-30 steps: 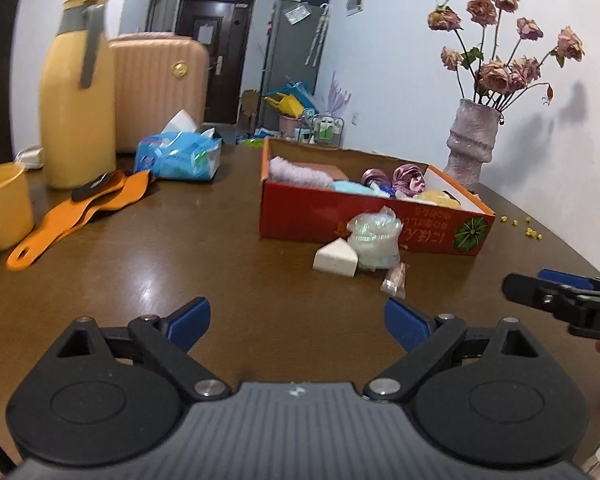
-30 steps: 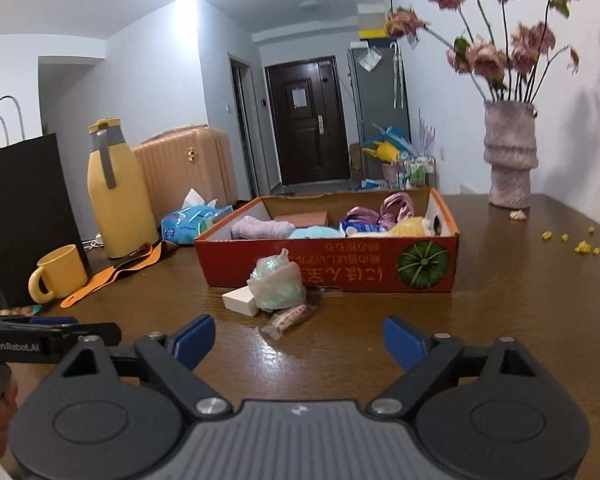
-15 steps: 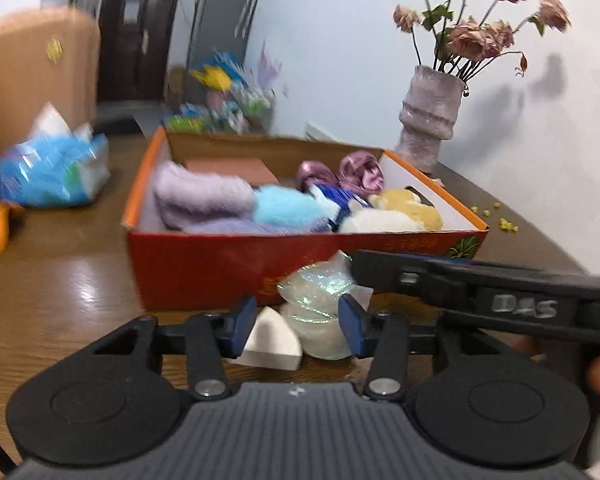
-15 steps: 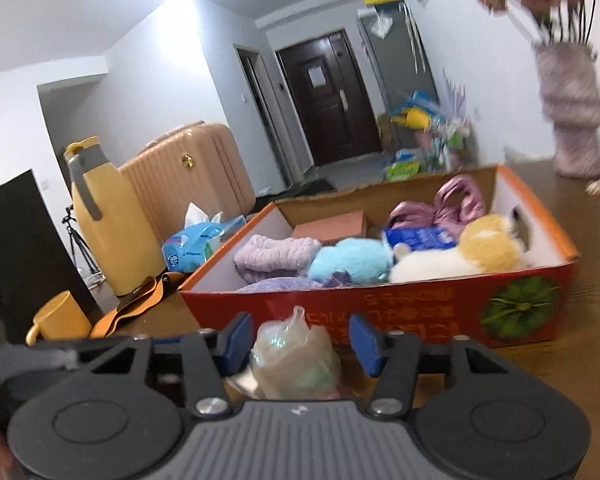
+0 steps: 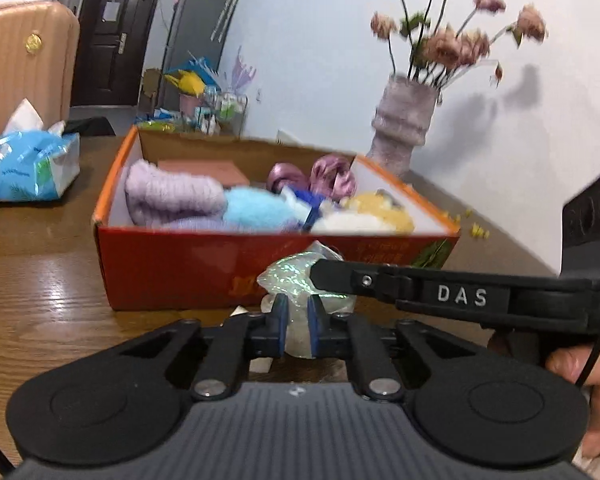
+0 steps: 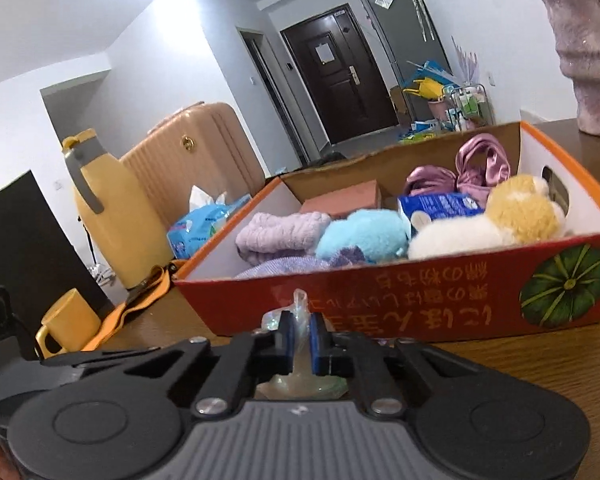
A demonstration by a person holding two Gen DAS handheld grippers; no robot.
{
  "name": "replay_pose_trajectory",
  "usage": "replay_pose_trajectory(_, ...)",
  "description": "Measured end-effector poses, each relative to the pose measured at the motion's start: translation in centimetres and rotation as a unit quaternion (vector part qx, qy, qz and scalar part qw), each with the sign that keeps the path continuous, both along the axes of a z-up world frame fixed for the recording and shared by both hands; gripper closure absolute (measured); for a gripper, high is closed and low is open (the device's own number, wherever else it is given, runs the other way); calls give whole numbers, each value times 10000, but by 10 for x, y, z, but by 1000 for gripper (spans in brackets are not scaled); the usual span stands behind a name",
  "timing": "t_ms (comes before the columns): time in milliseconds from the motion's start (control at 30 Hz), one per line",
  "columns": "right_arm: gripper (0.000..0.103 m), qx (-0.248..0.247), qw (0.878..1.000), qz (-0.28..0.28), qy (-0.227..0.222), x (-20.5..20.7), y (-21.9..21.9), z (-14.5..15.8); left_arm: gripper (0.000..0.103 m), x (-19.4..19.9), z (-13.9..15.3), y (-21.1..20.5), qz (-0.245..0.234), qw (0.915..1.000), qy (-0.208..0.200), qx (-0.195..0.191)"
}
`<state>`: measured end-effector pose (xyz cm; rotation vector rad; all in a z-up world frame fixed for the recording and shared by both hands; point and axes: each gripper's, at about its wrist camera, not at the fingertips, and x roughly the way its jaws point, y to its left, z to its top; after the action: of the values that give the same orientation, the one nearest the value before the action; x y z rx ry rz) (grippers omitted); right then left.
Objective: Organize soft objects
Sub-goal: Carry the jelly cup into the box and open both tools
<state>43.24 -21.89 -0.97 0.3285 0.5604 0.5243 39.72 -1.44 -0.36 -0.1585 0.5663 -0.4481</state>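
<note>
Clamping upright plastic bag point(image 5: 300, 280), knot upward: left tool point(image 5: 297, 320), right tool point(image 6: 300, 340).

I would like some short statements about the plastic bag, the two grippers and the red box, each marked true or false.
1. Both grippers pinch the plastic bag. True: the left gripper and the right gripper are each closed on it.
2. The bag lies inside the red box. False: it sits in front of the box, on the table.
3. The box is empty. False: it holds plush and knitted items.
4. A vase with flowers stands behind the box. True.
</note>
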Motion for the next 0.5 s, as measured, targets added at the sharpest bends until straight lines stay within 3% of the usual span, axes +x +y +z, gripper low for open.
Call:
replay_pose_trajectory(100,96,95,9995,-15,-302,-30,-6,22,93,-32,20,2,-35,9995,-285,-165)
replay_pose_trajectory(200,96,264,9991,14,-340,-64,-13,33,93,-62,30,0,-82,9996,-225,-135)
replay_pose_trajectory(500,96,431,9990,7,-130,-142,-30,22,91,-137,28,-11,-313,9995,-46,-24)
